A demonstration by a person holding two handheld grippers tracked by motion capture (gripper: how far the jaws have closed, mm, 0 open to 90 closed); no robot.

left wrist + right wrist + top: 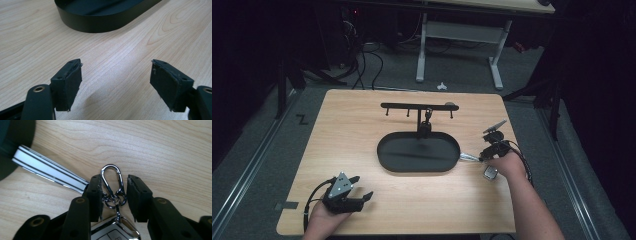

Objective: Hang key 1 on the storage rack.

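Observation:
A bunch of keys lies on the wooden table right of the black oval tray (384, 160). It has a silver carabiner (111, 178), a white key fob (116, 232) and a white strap with dark stripes (47, 170). My right gripper (114, 178) straddles the carabiner, which lies between the jaws. The left pad touches it and the right pad stands a sliver off. From above, the right gripper (486, 156) hangs over the fob (490, 172). My left gripper (363, 186) rests near the front left edge, jaws wide with bare wood between them (116, 72).
A black rack (417, 106) with small hooks stands behind the tray, and a dark item (428, 117) hangs from it. The tray's wall (100, 23) lies ahead of the left gripper. The table's right edge is close to the right hand. Desk legs and cables stand beyond.

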